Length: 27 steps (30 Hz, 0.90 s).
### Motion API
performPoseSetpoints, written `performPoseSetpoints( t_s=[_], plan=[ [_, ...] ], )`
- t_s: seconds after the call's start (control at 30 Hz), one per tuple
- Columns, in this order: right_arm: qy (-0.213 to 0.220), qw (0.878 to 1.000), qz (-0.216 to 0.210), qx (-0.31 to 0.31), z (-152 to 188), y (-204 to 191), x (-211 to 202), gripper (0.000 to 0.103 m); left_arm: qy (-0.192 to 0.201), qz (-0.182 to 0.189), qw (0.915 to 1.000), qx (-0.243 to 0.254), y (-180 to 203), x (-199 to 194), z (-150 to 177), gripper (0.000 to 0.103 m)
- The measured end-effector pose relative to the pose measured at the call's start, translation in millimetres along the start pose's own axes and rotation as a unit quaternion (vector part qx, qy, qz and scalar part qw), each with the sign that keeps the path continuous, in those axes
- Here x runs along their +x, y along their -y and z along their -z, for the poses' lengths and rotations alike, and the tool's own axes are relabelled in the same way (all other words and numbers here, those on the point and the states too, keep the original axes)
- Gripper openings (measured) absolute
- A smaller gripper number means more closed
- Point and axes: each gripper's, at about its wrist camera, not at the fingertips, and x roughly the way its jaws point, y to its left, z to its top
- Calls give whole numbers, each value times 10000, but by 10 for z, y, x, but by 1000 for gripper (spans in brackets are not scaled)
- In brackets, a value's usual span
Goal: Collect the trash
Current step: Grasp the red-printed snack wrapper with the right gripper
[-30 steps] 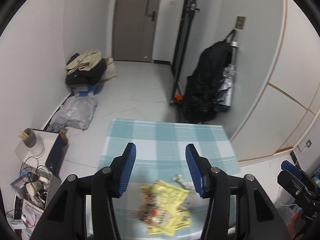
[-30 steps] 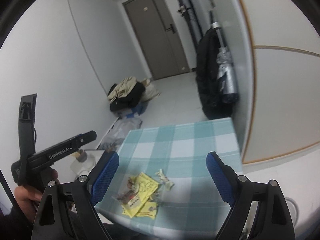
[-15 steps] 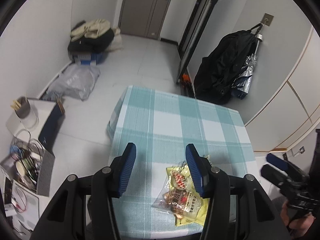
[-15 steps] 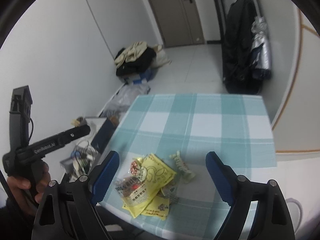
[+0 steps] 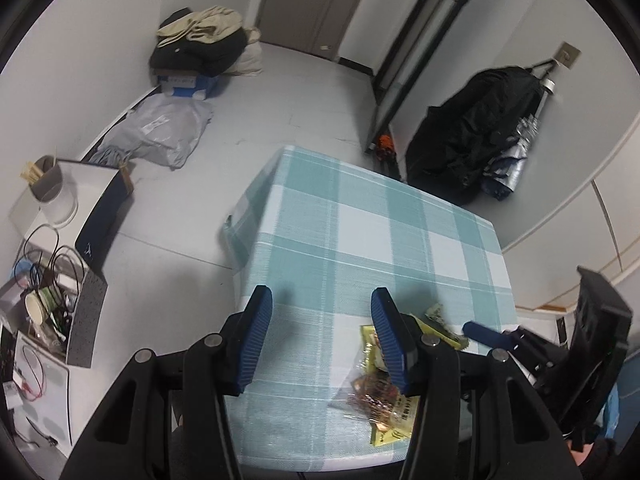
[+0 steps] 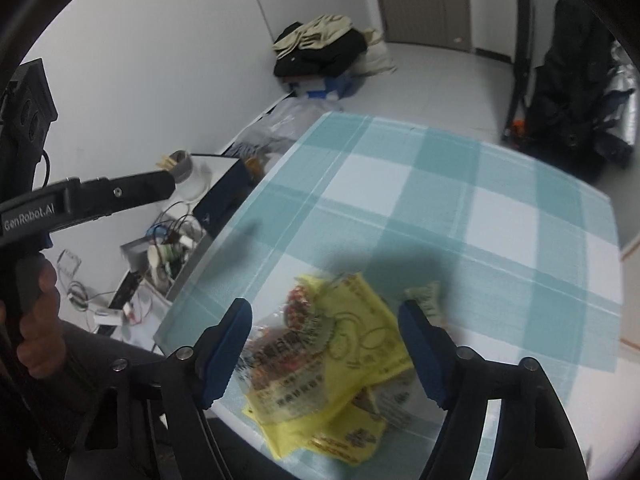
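Since a second ago both hands have dropped toward the checked tablecloth [image 5: 360, 240], so the snack wrappers [image 6: 332, 344] now fill the lower part of the right wrist view instead of sitting small near the cloth's near edge. The right gripper [image 6: 324, 344] hangs just over that heap with its jaws closing, the wrappers showing between them but, as far as the blur allows, no pad pressing on them. The left gripper [image 5: 320, 336] has its jaws standing apart over bare cloth, nothing between them, the wrappers [image 5: 384, 396] just beside its right finger. The heap lies at the near edge of the tablecloth, its long axis slanting from that edge up toward the far right corner. It is crinkled yellow packets with red print overlapping a clear one, and a small pale green wrapper [image 6: 424, 296] lies at its far right end. Left of the tablecloth, on the floor, an open grey box [image 5: 80, 320] holds a paper cup [image 5: 40, 308] and tangled cables.
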Motion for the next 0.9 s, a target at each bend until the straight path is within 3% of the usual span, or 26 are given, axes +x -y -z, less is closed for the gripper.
performPoseSetpoints(
  t_s=[0.3, 0.5, 0.67, 0.9],
  plan=[
    [-302, 9994, -144, -79, -17, -93, 304, 60, -162, -71, 9989, -431, -206, 85, -44, 47],
    [-469, 9981, 49, -392, 0, -185, 498, 52, -155, -47, 9988, -454, -226, 66, -53, 47],
    [-565, 9972, 93, -482, 26, -220, 581, 31, -150, -58, 9993, -349, -221, 59, -36, 47],
    [-462, 9980, 58, -429, 46, -228, 535, 29, -131, -200, 9995, -196, -212, 66, 1, 47]
  ],
)
